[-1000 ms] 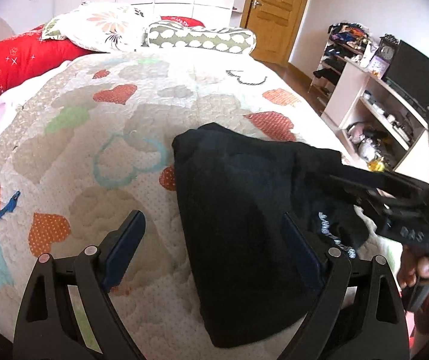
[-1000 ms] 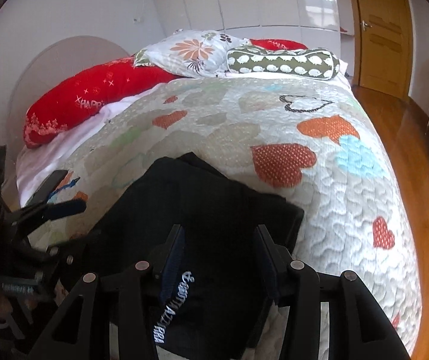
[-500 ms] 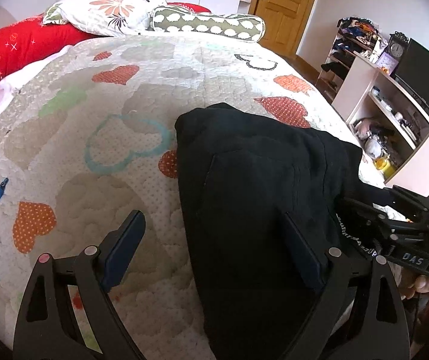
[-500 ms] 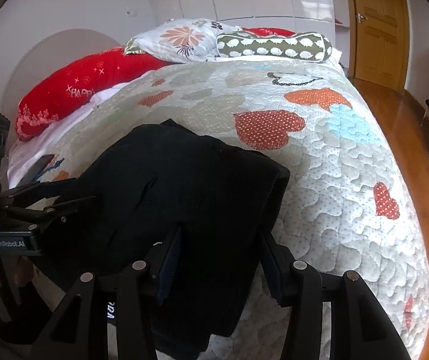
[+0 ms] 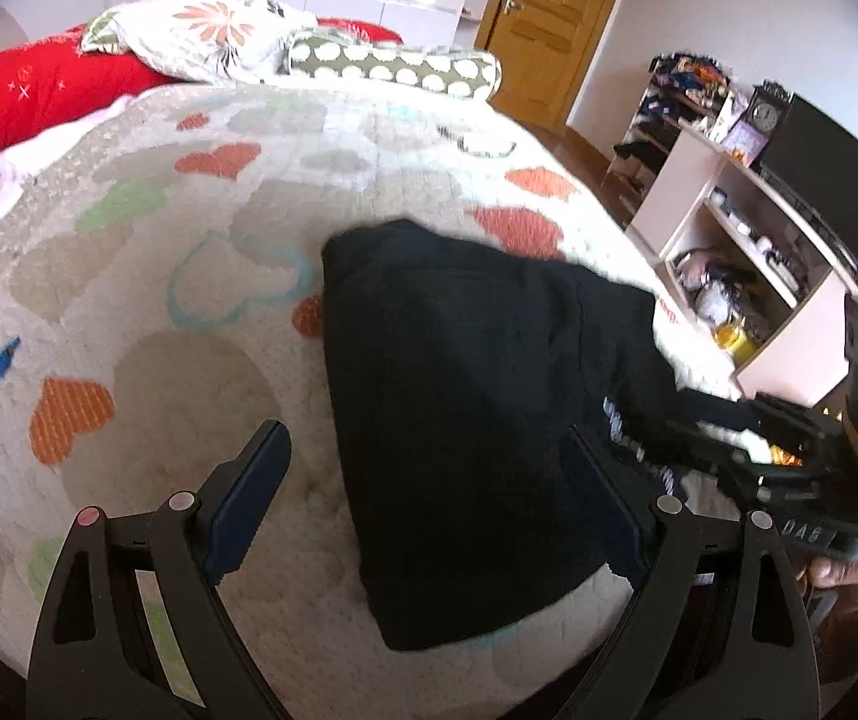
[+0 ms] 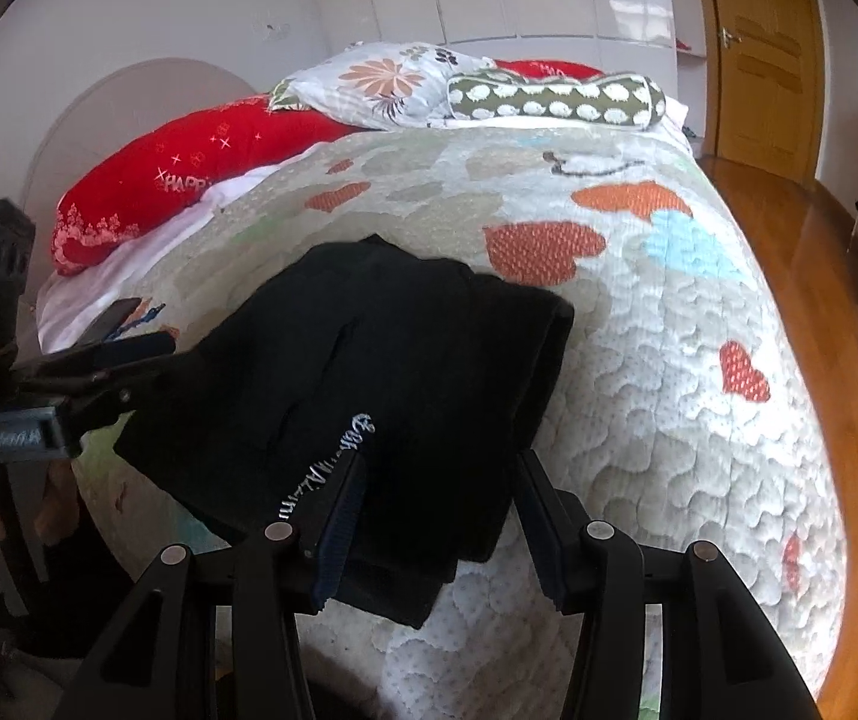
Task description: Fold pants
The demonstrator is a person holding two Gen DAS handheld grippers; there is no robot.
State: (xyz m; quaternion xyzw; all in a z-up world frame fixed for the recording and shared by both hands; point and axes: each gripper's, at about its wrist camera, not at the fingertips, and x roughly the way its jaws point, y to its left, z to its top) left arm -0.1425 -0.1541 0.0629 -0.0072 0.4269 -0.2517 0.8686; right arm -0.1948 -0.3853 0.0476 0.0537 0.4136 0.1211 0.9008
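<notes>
The black pants (image 5: 465,396) lie folded in a compact pile on the heart-patterned quilt (image 5: 147,324), near the bed's foot edge; they also show in the right wrist view (image 6: 393,372), with white lettering on one fold. My left gripper (image 5: 429,498) is open, its jaws wide apart just before the pile's near edge, holding nothing. My right gripper (image 6: 438,510) is open with its jaws astride the pile's near edge, not clamped. It appears at the right of the left wrist view (image 5: 729,438).
Red, floral and dotted pillows (image 6: 393,90) lie at the bed's head. A shelf unit with clutter and a dark screen (image 5: 789,228) stands right of the bed. A wooden door (image 6: 759,54) and wood floor are beyond. The bed's foot edge is close below.
Both grippers have drawn back slightly from the pile. The pants have settled flat on the quilt, and the lettered fold lies on top of the pile's near edge.
</notes>
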